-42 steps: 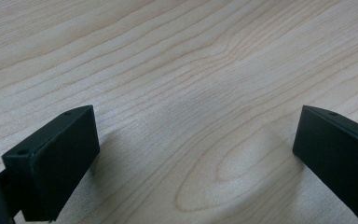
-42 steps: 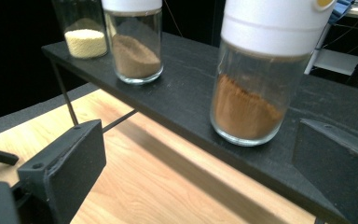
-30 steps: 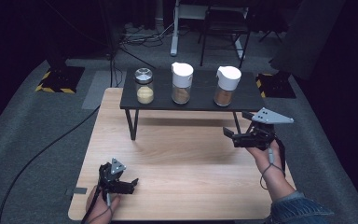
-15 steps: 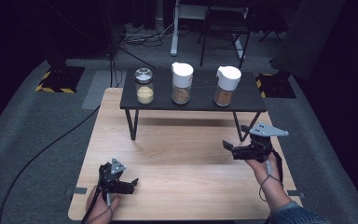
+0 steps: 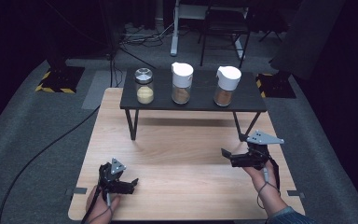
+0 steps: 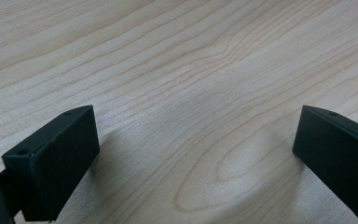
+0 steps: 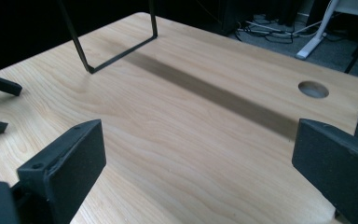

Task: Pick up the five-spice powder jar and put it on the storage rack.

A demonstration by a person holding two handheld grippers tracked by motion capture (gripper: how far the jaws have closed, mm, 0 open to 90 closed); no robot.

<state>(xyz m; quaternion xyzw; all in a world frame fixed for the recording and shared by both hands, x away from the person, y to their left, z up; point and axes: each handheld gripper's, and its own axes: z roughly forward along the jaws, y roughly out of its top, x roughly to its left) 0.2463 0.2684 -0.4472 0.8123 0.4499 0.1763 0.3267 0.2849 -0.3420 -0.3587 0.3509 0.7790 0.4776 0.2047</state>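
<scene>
Right gripper (image 5: pixel 228 156) moved nearer, lower (jars' (image 5: pixel 144 86) labels unreadable).

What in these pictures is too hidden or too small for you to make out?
- Jars on the shelf, high view: contents too small to identify.
- Left hand-held gripper, left gripper view: jaws cut off by the frame's edges.
- Person, high view: beyond the forearms, cut off by the bottom edge.
- Floor behind the table: too dark.
</scene>
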